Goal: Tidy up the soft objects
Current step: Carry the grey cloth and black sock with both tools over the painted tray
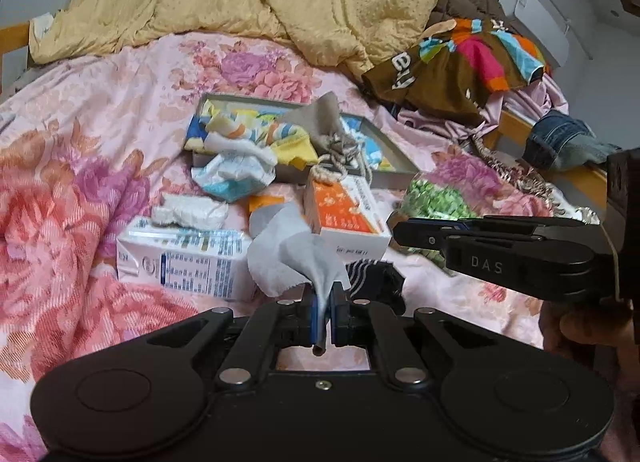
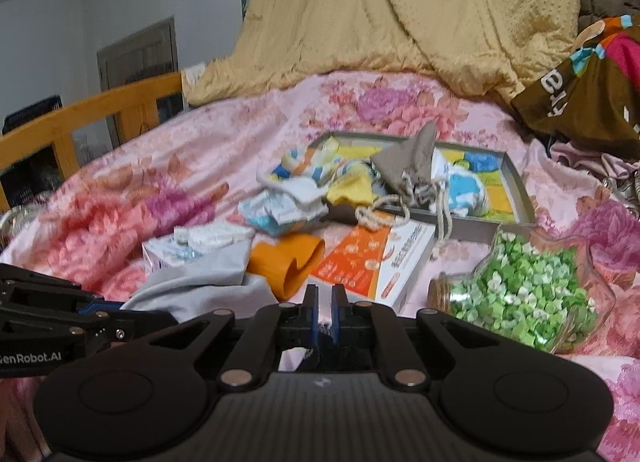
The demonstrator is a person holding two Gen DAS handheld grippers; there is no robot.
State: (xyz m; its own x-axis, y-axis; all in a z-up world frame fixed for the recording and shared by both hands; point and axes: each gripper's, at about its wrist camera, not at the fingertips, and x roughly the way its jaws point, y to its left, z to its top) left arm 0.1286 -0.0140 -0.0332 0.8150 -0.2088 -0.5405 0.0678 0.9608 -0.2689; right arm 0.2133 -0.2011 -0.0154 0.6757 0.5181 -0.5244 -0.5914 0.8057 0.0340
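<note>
The left hand-held gripper (image 1: pixel 324 294) is clamped on a pale grey cloth (image 1: pixel 288 250), lifted just in front of the orange-and-white box (image 1: pixel 348 218). The right hand-held gripper (image 2: pixel 325 298) has its jaws drawn narrow on a dark striped sock (image 1: pixel 374 276), right of the box's near corner. Behind that box, the grey tray (image 1: pixel 384 142) on the floral bed (image 1: pixel 80 134) holds colourful cloths (image 1: pixel 256 134) and a drawstring pouch (image 1: pixel 324 118).

A milk carton (image 1: pixel 176 258), an orange box (image 1: pixel 348 218) and a jar of green stars (image 2: pixel 524 290) lie here.
</note>
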